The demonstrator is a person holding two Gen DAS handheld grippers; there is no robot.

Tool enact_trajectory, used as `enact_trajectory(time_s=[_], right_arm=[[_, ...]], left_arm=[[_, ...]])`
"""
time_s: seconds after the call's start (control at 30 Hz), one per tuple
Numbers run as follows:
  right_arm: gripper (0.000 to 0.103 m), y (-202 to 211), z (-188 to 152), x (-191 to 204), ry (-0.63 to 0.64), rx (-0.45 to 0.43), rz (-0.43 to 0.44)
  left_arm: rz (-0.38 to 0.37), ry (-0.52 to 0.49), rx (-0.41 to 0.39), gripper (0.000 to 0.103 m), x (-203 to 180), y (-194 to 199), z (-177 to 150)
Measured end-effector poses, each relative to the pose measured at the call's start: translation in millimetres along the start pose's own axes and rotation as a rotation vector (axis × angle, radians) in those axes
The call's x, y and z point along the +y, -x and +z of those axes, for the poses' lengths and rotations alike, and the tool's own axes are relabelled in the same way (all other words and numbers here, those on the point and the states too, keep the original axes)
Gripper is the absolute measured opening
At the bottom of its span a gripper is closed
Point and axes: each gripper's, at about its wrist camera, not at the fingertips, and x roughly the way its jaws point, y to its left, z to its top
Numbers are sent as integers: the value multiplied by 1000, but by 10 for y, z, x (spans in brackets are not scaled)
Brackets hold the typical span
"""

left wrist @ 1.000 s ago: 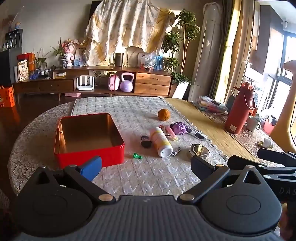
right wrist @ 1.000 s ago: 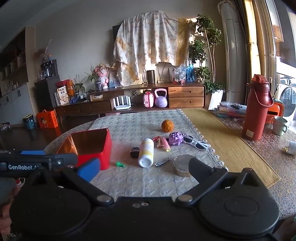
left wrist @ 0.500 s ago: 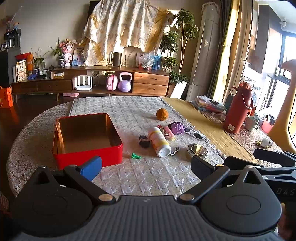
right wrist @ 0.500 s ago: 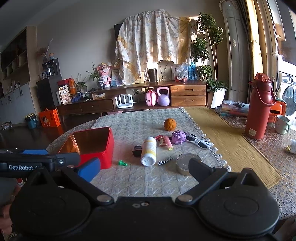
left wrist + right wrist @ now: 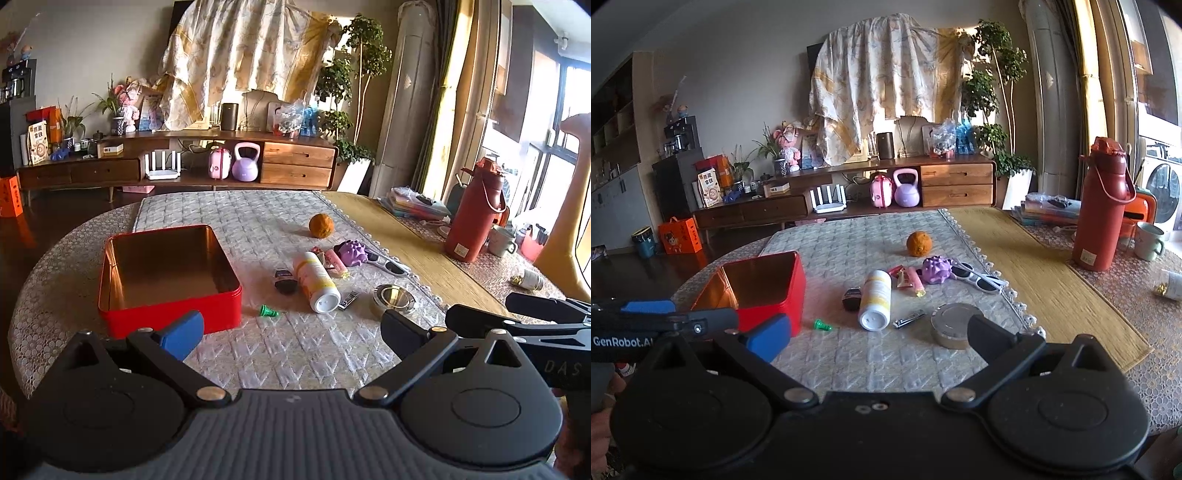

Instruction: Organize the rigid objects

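An open red tin box (image 5: 168,306) (image 5: 790,291) stands empty on the quilted cloth at the left. To its right lie a white-and-yellow bottle (image 5: 316,280) (image 5: 875,299), a small black item (image 5: 285,281), a green piece (image 5: 268,312) (image 5: 822,325), nail clippers (image 5: 348,300) (image 5: 908,318), a round metal tin (image 5: 394,297) (image 5: 955,325), a purple spiky toy (image 5: 351,252) (image 5: 936,269), sunglasses (image 5: 388,263) (image 5: 979,278) and an orange ball (image 5: 320,225) (image 5: 919,243). My left gripper (image 5: 291,332) and right gripper (image 5: 879,334) both hover open and empty at the near table edge.
A tall red flask (image 5: 474,214) (image 5: 1102,206) and a mug (image 5: 1148,242) stand on the yellow mat at the right, beside a stack of books (image 5: 413,205). A wooden sideboard (image 5: 184,162) lines the far wall.
Both grippers have drifted slightly; the table objects sit a little differently in each view. Nothing on the table has moved, and both stay open.
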Motion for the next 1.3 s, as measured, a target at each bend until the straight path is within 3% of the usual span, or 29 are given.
enact_trajectory(time_s=[0.4,0.63,0.8,1.17,1.3], right_arm=[[102,-330,113,-373,-19,26,-6],[102,-617,155,-611,63,67,-6],[101,-859,130,-733,121,118,23],[97,-1515,8,-906,177,261,71],[97,-1662,-14,-928,191,289,76]], left_arm=[[-4,-54,16,103,-75,-370,239],[-27,-64,45,103,-173,-747,404],[-55,-80,108,103,-232,-1124,463],[-35,-87,251,103,-273,-2016,507],[-21,-99,270,102,-308,-2235,488]])
